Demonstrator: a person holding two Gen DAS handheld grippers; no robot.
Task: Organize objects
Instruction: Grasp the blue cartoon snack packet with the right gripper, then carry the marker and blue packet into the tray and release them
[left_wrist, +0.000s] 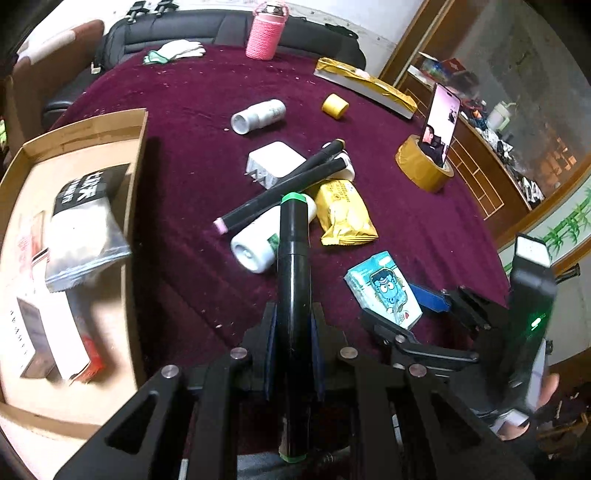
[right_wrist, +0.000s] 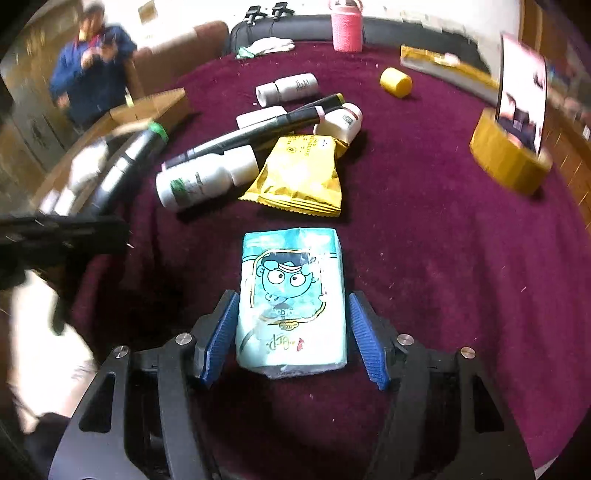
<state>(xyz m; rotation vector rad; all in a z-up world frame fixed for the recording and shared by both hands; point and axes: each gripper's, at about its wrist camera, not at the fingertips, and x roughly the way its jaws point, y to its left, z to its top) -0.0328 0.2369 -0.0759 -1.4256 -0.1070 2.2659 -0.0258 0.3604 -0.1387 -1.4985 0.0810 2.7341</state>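
My left gripper (left_wrist: 293, 325) is shut on a black marker with green ends (left_wrist: 293, 280), held above the maroon table near the cardboard box (left_wrist: 136, 192) at the left. It also shows in the right wrist view (right_wrist: 125, 166). My right gripper (right_wrist: 291, 332) is open, its blue pads on either side of a light-blue tissue pack (right_wrist: 291, 299) lying on the table; the left pad is close to or touching the pack. The pack also shows in the left wrist view (left_wrist: 384, 288). Two black markers (left_wrist: 280, 188), white bottles (left_wrist: 258, 240) and a yellow snack packet (left_wrist: 345, 214) lie in a pile mid-table.
The box holds a black-and-white pouch (left_wrist: 83, 225) and small cartons. A white charger (left_wrist: 275, 162), a yellow cap (left_wrist: 335, 106), a tape roll (left_wrist: 423, 166) propping a phone (left_wrist: 441, 122), a pink bottle (left_wrist: 264, 33) and gloves (left_wrist: 177, 50) stand farther back.
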